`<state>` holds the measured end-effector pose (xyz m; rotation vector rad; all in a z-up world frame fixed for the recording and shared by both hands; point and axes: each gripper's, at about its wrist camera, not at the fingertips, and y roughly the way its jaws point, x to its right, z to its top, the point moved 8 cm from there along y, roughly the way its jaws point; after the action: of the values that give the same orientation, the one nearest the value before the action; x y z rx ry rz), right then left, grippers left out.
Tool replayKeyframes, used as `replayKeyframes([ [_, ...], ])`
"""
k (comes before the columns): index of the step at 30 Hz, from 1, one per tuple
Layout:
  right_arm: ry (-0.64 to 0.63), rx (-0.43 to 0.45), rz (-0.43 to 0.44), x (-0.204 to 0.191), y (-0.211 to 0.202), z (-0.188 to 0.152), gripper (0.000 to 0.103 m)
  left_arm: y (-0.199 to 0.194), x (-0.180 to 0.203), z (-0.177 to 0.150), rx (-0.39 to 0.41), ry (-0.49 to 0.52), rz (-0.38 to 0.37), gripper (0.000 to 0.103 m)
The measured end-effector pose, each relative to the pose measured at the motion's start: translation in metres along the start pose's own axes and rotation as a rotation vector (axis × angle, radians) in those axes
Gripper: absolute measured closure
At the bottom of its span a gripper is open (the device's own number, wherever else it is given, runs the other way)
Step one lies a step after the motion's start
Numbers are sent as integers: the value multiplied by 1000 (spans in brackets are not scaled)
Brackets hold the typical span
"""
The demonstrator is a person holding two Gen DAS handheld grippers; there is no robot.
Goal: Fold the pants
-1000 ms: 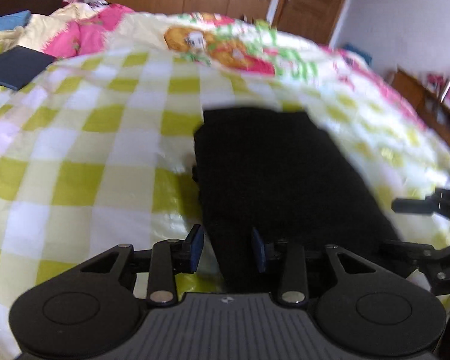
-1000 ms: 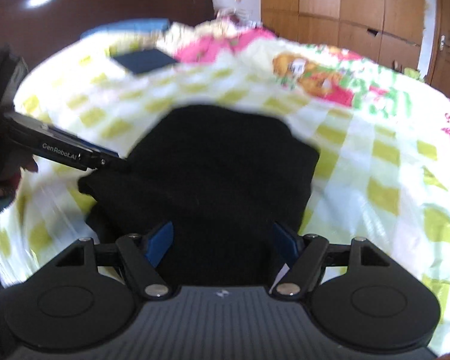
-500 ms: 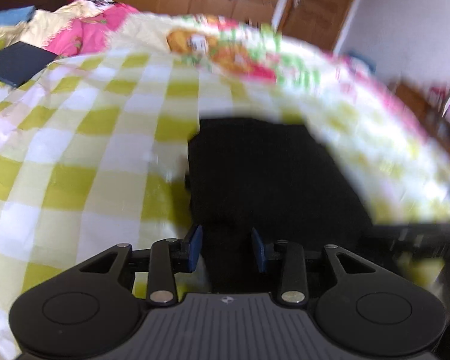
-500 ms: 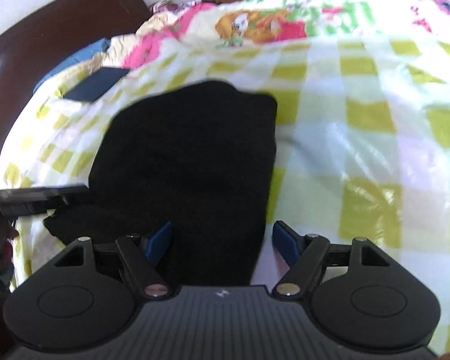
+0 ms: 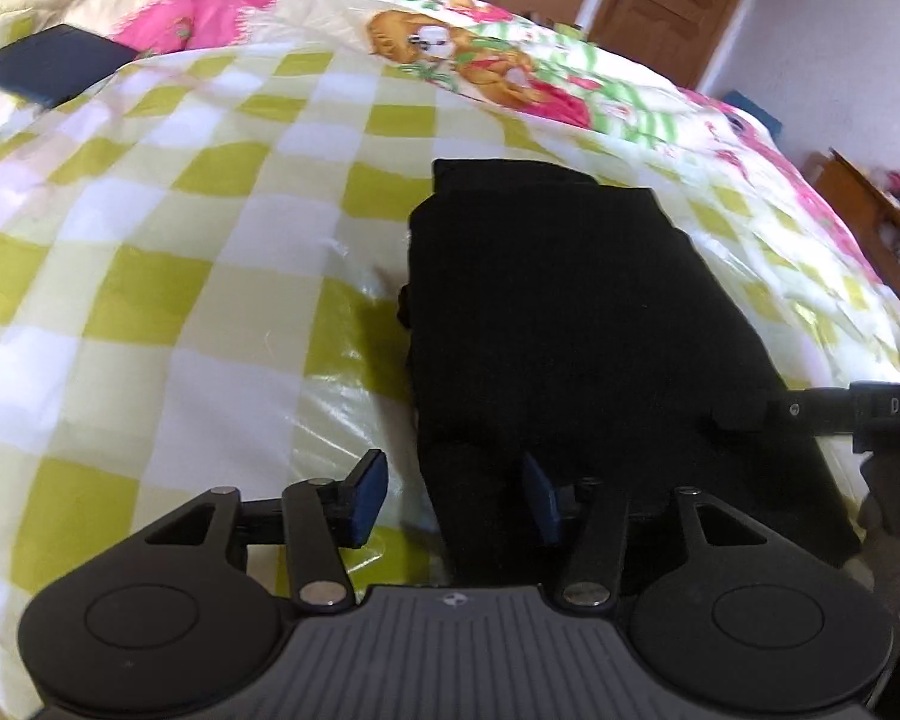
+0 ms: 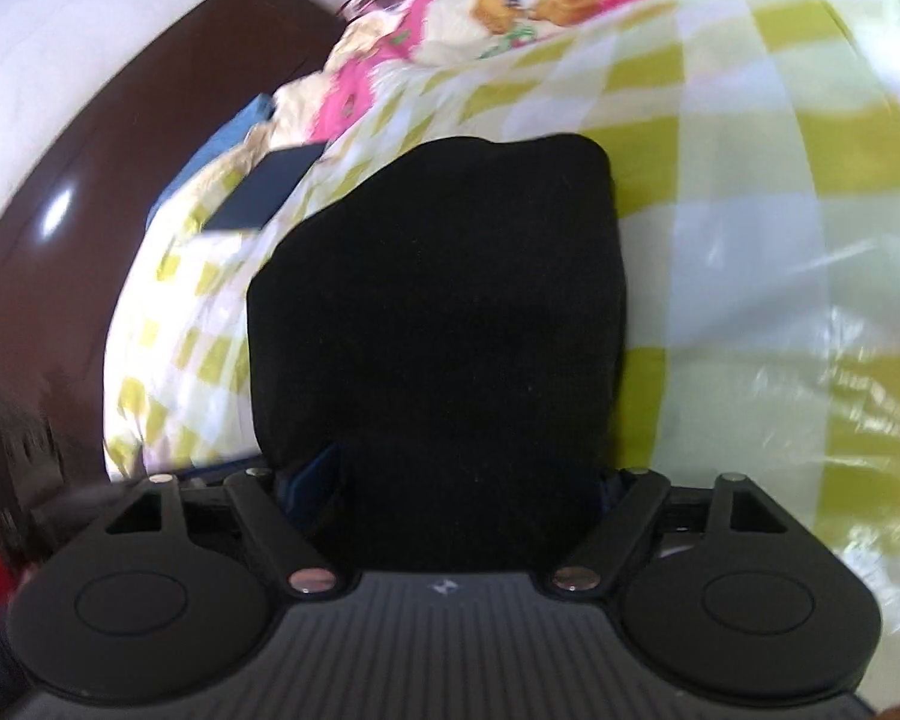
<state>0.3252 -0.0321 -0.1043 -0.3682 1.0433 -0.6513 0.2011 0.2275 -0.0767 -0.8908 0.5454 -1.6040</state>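
Observation:
The black pants [image 5: 576,324] lie folded in a compact rectangle on the green-and-white checked bed cover [image 5: 150,276]. My left gripper [image 5: 453,501] is open at the pants' near left corner, with its right pad over the cloth and its left pad over the cover. My right gripper [image 6: 468,480] is open and straddles the near end of the pants [image 6: 438,312], which fills the gap and hides most of both pads. One right finger [image 5: 810,411] reaches in over the pants' right edge in the left wrist view.
A dark blue flat object [image 5: 48,69] lies at the far left of the bed; it also shows in the right wrist view [image 6: 264,189]. Pink and cartoon-print bedding [image 5: 480,60] lies beyond. A dark wooden headboard [image 6: 90,192] stands behind, and wooden furniture [image 5: 876,240] stands right.
Both grippers stay open. The left gripper has opened wider. The right gripper has swung round and moved closer, so the pants now fill its gap.

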Motion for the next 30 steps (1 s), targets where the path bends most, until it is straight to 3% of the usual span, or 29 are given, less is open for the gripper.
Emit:
replayKeyframes([
  [3, -19, -22, -12, 1, -16, -5, 52, -4, 0, -4, 5, -61, 2, 42],
  [6, 19, -47, 1, 15, -39, -15, 60, -1, 26, -6, -1, -17, -34, 50],
  [11, -20, -26, -125, 40, -86, -4, 61, 17, 83, -6, -48, 25, -127, 50],
  [13, -12, -51, -196, 61, -95, 8, 52, 22, 107, -11, -58, 43, -156, 49],
  [15, -50, -23, -298, 68, -113, 20, 52, 16, 122, -8, -17, 93, -132, 48],
  [18, -261, 104, -444, 42, -151, 31, 52, -8, 120, 8, 72, 100, -97, 49],
  [20, -342, 172, -416, 19, -161, 33, 52, -19, 120, 26, 141, 157, -22, 49],
  [22, -404, 202, -359, -1, -151, 34, 45, -20, 128, 46, 200, 218, 21, 49],
  [26, -422, 171, -287, -11, -94, 46, 43, 11, 151, 82, 234, 265, -9, 48],
  [28, -383, 171, -270, -1, -70, 58, 43, 38, 153, 92, 212, 283, 13, 48],
  [30, -343, 162, -329, 21, -51, 66, 43, 64, 145, 92, 164, 292, 77, 47],
])
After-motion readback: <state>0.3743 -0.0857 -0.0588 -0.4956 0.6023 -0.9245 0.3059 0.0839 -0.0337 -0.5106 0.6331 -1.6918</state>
